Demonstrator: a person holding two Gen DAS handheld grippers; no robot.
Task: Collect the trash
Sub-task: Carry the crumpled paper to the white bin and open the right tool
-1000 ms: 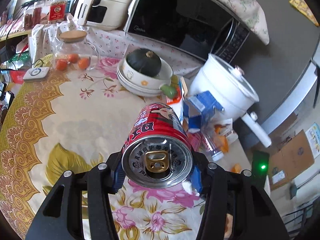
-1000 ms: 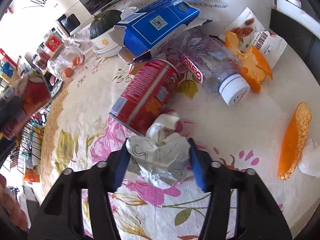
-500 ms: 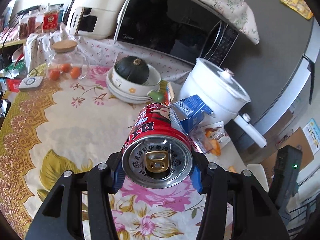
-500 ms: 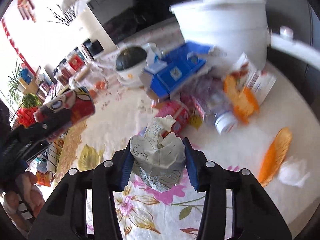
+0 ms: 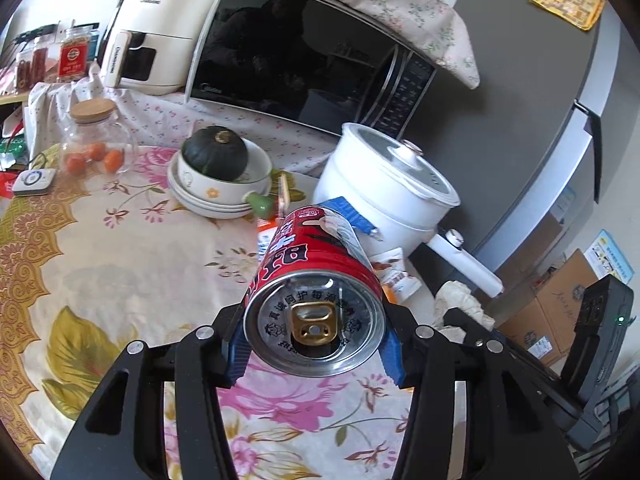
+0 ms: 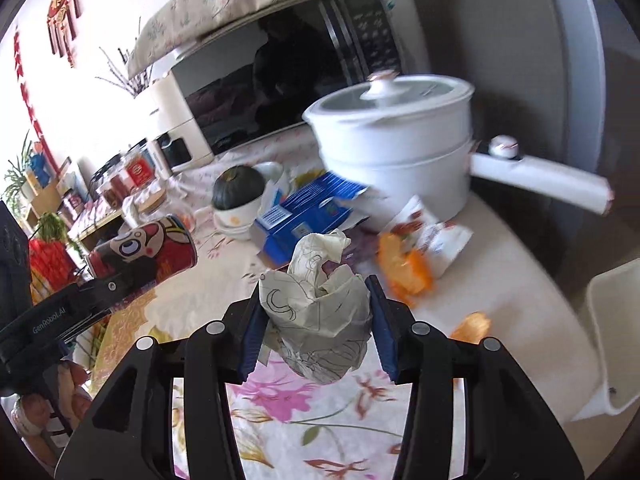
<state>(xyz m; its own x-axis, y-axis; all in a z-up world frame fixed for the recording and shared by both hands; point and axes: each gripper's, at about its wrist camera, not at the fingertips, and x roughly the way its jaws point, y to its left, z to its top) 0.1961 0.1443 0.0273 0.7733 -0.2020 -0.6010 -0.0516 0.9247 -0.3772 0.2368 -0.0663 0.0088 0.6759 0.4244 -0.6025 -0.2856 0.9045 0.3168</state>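
Here: red can (image 5: 316,296) opened, pull-tab up; paper wad (image 6: 318,320) crumpled, ink-scribbled.

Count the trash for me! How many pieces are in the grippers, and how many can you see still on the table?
Held in grippers: 2, the red can and the crumpled paper.
Boxes on the table: 1, the blue carton.
Wrappers: 1, the snack packet.
Orange peel: 2, a pile and a single piece.
Total: 6.
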